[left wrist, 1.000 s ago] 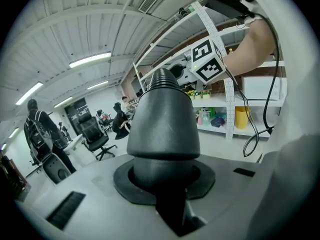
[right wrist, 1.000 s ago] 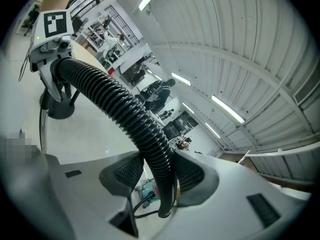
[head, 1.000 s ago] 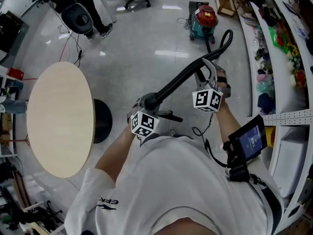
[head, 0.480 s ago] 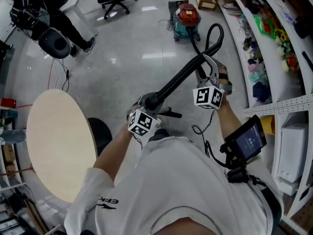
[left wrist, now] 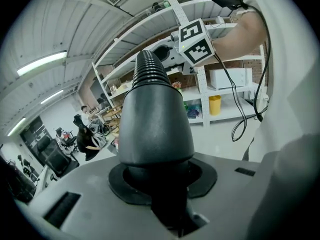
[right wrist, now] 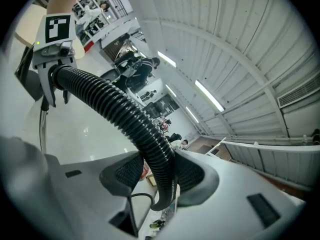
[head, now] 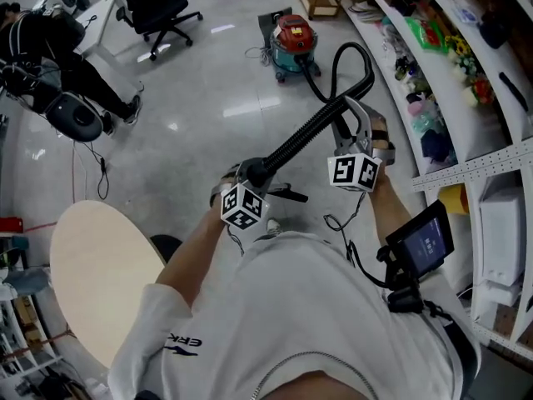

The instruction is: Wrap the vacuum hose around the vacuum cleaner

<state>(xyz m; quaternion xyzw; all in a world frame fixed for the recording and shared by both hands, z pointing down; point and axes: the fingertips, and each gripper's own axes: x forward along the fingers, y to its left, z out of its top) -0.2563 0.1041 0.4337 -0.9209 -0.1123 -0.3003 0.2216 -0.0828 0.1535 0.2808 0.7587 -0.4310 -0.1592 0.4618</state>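
Observation:
A red and teal vacuum cleaner [head: 293,42] stands on the floor ahead. Its black ribbed hose [head: 300,138] arcs up from it and runs down and left across both grippers. My right gripper [head: 346,117] is shut on the ribbed part, which lies pinched between its pads [right wrist: 192,174] in the right gripper view, where the hose [right wrist: 115,104] leads off to the left gripper [right wrist: 52,59]. My left gripper [head: 250,173] holds the hose's smooth end cuff [left wrist: 155,124] between its jaws, which are opening slightly while the cuff stays seated in the left gripper [left wrist: 162,184].
A round wooden table [head: 100,273] lies at the lower left. An office chair [head: 154,7] and a seated person [head: 50,82] are at the upper left. Curved white shelves [head: 466,98] full of goods line the right side. A small screen [head: 420,240] hangs at my right hip.
The view has swung: the vacuum cleaner shows lower and further left, and the table has slid down and left. Both grippers keep the hose in the same pose.

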